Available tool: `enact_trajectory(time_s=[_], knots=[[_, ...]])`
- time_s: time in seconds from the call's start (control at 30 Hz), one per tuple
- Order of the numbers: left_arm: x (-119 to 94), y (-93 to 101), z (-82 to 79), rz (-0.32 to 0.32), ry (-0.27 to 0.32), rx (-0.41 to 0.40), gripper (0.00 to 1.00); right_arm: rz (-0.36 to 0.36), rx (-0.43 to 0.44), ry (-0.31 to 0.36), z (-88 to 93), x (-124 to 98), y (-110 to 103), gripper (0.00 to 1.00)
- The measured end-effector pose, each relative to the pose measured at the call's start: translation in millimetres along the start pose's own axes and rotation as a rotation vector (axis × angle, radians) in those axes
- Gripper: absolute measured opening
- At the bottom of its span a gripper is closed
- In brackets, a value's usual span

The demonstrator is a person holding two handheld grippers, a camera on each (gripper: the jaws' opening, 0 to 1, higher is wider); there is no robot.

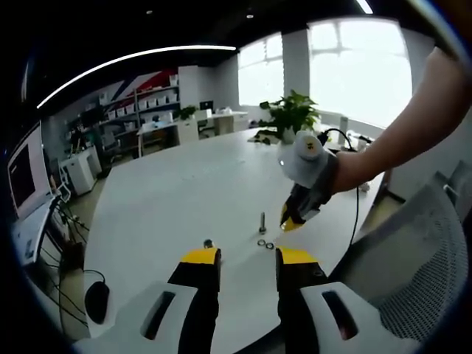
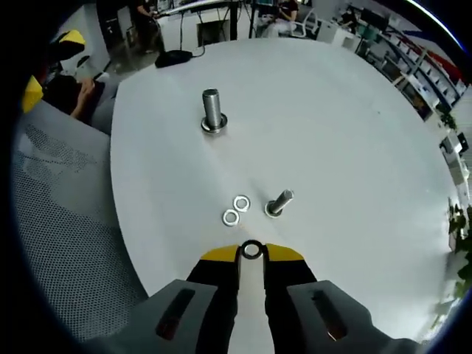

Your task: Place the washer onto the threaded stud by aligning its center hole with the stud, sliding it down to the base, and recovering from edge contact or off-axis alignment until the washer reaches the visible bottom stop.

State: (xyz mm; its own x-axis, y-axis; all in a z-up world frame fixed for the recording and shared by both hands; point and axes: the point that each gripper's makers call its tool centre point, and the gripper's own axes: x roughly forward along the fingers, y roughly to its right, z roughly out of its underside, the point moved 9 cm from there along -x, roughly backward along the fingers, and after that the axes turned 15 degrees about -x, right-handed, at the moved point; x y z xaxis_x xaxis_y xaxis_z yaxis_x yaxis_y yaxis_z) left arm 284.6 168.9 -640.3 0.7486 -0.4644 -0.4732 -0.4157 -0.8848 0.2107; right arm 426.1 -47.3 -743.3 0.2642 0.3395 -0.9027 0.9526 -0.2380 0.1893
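Right gripper [image 2: 251,253] nearest the lens in right gripper view, yellow-tipped jaws pinched on a washer [image 2: 251,250] held upright between the tips, above the white table [image 2: 354,133]. Just past the tips two loose washers [image 2: 236,209] lie flat on the table, touching or nearly so. Beside them, to the right in this view, a small threaded stud [image 2: 279,203] stands on its base, nothing on it. Further off a bigger stud [image 2: 212,110] stands upright with a washer already at its base. Mesh chair back [image 2: 59,214] at left edge.

Left gripper view: left gripper [image 1: 248,256] low in frame, jaws apart with a clear gap, holding nothing, hovering over near table edge [image 1: 162,206]. Beyond it the small stud [image 1: 262,222] and the two loose washers [image 1: 265,243]. The right gripper [image 1: 289,221] comes in from the right, held by a person's hand [image 1: 346,173], tips just beside the stud, slightly above table. Potted plant [image 1: 289,114] at far end of table
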Motion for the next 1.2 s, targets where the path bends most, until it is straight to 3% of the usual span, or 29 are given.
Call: enact_trajectory(time_s=[0.6, 0.9, 0.97, 1.2], knots=[[0, 0.7, 0.2, 0.008, 0.001, 0.011, 0.28, 0.085, -0.047, 0.052, -23.7, -15, 20, 0.13], [-1, -0.3, 0.0, 0.002, 0.005, 0.01, 0.28, 0.077, -0.062, 0.053, -37.5, -9, 24, 0.13], [-1, -0.5, -0.2, 0.001, 0.006, 0.01, 0.28, 0.087, -0.095, 0.043, -37.3, -7, 23, 0.13], [-1, -1.2, -0.1, -0.006, 0.007, 0.007, 0.28, 0.075, -0.07, 0.034, -35.3, -3, 27, 0.13]])
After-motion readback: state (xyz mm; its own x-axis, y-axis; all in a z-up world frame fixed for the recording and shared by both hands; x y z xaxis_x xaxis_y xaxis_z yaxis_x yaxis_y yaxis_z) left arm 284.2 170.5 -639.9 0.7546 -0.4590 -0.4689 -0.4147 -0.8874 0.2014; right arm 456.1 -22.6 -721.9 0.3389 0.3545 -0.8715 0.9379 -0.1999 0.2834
